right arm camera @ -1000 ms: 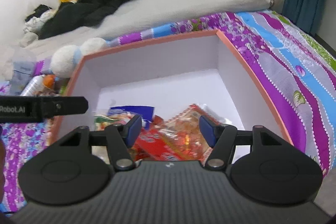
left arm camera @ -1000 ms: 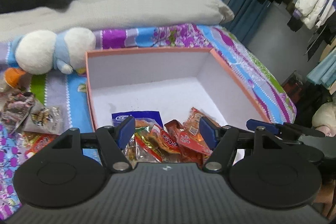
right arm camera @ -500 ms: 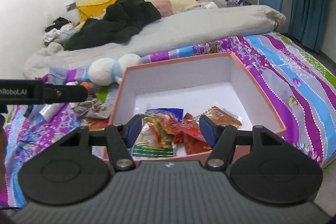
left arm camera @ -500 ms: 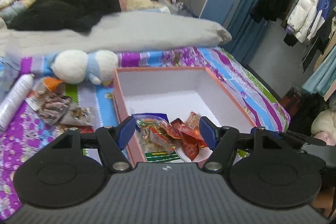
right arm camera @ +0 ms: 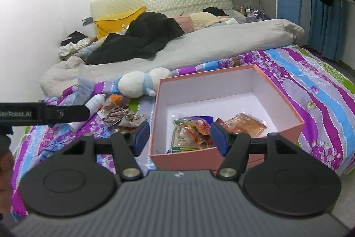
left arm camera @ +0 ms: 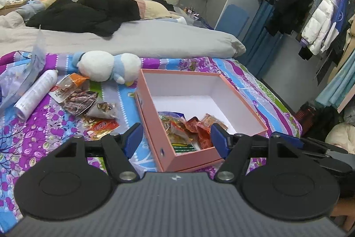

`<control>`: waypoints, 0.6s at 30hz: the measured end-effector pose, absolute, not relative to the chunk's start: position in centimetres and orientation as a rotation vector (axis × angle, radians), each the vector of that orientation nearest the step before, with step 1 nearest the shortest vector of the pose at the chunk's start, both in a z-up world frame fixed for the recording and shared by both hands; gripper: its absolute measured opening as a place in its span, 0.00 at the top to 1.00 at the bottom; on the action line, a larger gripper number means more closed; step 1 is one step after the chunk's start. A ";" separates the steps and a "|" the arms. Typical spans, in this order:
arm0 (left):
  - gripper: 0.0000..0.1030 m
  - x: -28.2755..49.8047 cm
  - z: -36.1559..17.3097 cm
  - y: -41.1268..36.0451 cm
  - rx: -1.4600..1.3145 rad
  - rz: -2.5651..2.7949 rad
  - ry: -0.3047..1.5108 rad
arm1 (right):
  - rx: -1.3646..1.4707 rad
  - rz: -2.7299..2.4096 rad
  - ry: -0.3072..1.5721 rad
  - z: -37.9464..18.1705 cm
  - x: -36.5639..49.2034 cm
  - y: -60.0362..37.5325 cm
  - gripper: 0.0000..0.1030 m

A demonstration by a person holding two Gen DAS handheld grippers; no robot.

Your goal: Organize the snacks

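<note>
A pink box [left arm camera: 190, 159] [right arm camera: 184, 158] with a white inside rests on the flowered bedspread. Several snack packets [left arm camera: 188, 128] [right arm camera: 195, 130] lie in its near end. More snack packets [left arm camera: 84, 103] [right arm camera: 121, 113] are spread on the bedspread left of the box. My left gripper [left arm camera: 174, 139] hangs open above the box's near left corner, holding nothing. My right gripper [right arm camera: 177, 137] is open too, above the box's near wall, with nothing between its fingers. In the right wrist view the left gripper's black arm crosses at the left edge.
A white and blue plush toy [left arm camera: 106, 66] [right arm camera: 139, 82] lies behind the loose packets. A white spray bottle [left arm camera: 35, 93] and a clear plastic bag [left arm camera: 20, 79] lie at the left. A grey duvet [left arm camera: 155, 39] and black clothing [left arm camera: 88, 12] cover the bed's far side. Hanging clothes [left arm camera: 319, 21] fill the right.
Both grippers have drawn back and up from inside the box, so the whole box and the packets beside it show. Their jaws have kept the same width.
</note>
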State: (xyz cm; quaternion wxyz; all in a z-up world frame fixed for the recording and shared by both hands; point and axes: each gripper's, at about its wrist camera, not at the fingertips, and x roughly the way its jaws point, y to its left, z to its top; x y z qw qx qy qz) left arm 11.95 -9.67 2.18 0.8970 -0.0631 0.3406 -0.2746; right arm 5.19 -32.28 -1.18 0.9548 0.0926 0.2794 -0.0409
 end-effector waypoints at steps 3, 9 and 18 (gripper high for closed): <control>0.30 11.3 2.0 -8.7 -0.127 -0.558 0.703 | 0.173 -0.069 0.569 -1.3 4.7 -31.0 0.39; 0.30 9.7 1.7 -6.1 -0.138 -0.513 0.700 | 0.156 -0.003 0.555 -1.4 3.8 -28.3 0.39; 0.30 8.3 0.5 -2.2 -0.142 -0.426 0.710 | 0.153 0.085 0.557 -1.9 3.7 -24.4 0.39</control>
